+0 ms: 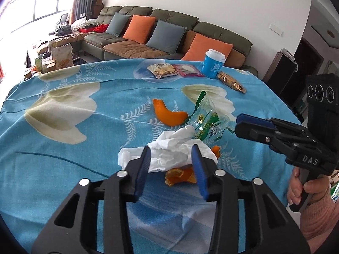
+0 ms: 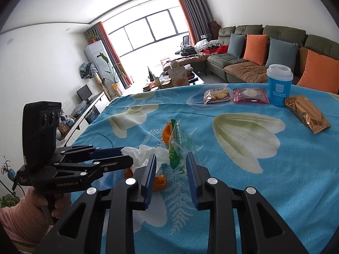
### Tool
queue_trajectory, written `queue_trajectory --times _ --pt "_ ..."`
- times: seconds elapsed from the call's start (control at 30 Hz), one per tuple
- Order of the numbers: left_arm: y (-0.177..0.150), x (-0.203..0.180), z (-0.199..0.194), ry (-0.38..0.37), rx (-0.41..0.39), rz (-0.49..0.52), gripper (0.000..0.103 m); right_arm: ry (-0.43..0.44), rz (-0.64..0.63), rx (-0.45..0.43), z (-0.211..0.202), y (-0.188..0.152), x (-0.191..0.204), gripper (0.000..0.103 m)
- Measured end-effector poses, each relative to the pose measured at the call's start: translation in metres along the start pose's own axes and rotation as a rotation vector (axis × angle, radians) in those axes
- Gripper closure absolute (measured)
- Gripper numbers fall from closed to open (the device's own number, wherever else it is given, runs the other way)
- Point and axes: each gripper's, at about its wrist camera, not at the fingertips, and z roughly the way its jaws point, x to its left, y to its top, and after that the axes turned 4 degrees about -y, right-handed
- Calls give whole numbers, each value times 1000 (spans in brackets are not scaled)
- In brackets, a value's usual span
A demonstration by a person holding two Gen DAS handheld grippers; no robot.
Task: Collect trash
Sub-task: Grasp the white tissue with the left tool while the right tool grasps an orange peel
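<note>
- the trash lies in one loose heap on the bench [image 1: 63, 169] with its blue flowered cloth, and none of it looks gathered up or carried off yet; no bin or bag shows in either view.
- taking the crumpled white tissue [image 1: 169, 148] as the landmark: a torn orange peel [image 1: 180, 174] lies touching its near edge, partly under it, a small peel scrap [image 1: 216, 149] peeks out on its right, a curved peel [image 1: 167, 114] sits just beyond it, and a clear green-printed wrapper [image 1: 203, 122] stands up against its far right side.
- the left tongs [image 1: 171, 158] are spread part way, the blue pads straddling the tissue; the pads do not seem to press it, so i judge this a grasp about to be made, not one made.
- the right tongs [image 2: 171, 165] are also parted, narrower, nothing pinched, their tips near the wrapper to the right of the tissue.
- well beyond the tissue, at the far edge, stand a blue cup [image 1: 213, 63], a biscuit pack [image 1: 162, 70], a pink packet [image 1: 188, 70] and a gold packet [image 1: 232, 81]; these look sealed, so probably not trash.
- left to do, as i judge: nearly everything.
</note>
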Motion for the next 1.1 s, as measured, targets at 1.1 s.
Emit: queue_trajectory --times 1.1 --pt "-45 52 -87 82 -121 -167 92 141 26 114 32 -3 26 94"
